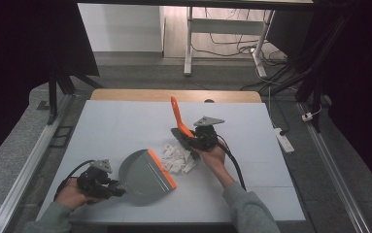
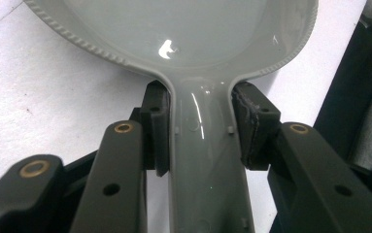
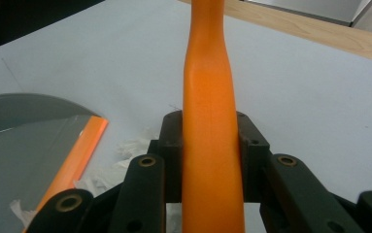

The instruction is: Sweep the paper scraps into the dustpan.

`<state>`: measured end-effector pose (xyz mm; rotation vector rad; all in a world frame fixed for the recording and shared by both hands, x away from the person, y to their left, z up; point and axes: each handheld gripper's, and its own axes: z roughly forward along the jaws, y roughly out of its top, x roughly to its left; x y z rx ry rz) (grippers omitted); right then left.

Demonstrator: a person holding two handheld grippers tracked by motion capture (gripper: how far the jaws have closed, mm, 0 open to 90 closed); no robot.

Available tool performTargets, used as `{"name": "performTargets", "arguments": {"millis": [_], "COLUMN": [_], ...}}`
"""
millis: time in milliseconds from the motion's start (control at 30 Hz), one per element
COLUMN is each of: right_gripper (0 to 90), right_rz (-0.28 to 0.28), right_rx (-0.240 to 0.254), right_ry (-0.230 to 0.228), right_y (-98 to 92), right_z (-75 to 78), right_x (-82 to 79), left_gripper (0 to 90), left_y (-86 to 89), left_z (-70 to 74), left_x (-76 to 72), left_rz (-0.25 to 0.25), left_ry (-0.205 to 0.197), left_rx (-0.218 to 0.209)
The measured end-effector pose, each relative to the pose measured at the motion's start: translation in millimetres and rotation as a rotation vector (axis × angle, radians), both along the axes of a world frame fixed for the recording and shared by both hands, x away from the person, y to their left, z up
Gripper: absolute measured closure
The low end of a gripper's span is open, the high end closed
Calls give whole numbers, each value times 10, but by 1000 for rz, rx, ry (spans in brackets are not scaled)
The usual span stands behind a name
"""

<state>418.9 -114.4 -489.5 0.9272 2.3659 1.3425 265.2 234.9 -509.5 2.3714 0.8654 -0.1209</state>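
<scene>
A grey dustpan with an orange lip lies flat on the white table, mouth facing right. My left gripper is shut on its grey handle, one pad pressing each side. A heap of white paper scraps lies just in front of the lip. My right gripper is shut on the orange handle of a small brush, whose handle sticks up and away over the scraps. The brush's dark head sits at the far edge of the heap. A scrap rests inside the pan.
The white table surface has free room to the left and far side. A wooden table edge runs along the back. Black cables trail from the right gripper toward the front. A power strip lies on the floor at the right.
</scene>
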Motion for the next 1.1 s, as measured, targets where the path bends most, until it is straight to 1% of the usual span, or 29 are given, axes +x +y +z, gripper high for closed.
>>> {"name": "performTargets", "arguments": {"millis": [200,333,667,967,1000,1100], "right_gripper": [698,698,698,697,698,698], "right_rz": [32,45,76,115,125,133], "right_rx": [-17,-24,-29,-26,-30,-30], "right_ry": [0,-3,-5,0,-3,-6], "right_y": [124,164,289,403,435,461], "right_z": [-4,-7,-17,-19,-20,-25], "right_x": [-73,-100,-185,-261,-282,-295], "left_gripper": [617,617,617,617,616,617], "left_y": [-14,-19,-36,-44,-45,-45], "left_z": [-10,-11,-14,-14,-15,-17], "left_x": [12,14,15,15,15,16], "left_rz": [0,-1,2,1,1,1], "left_ry": [3,4,3,4,4,5], "left_rx": [-1,0,-2,-2,-3,-3]}}
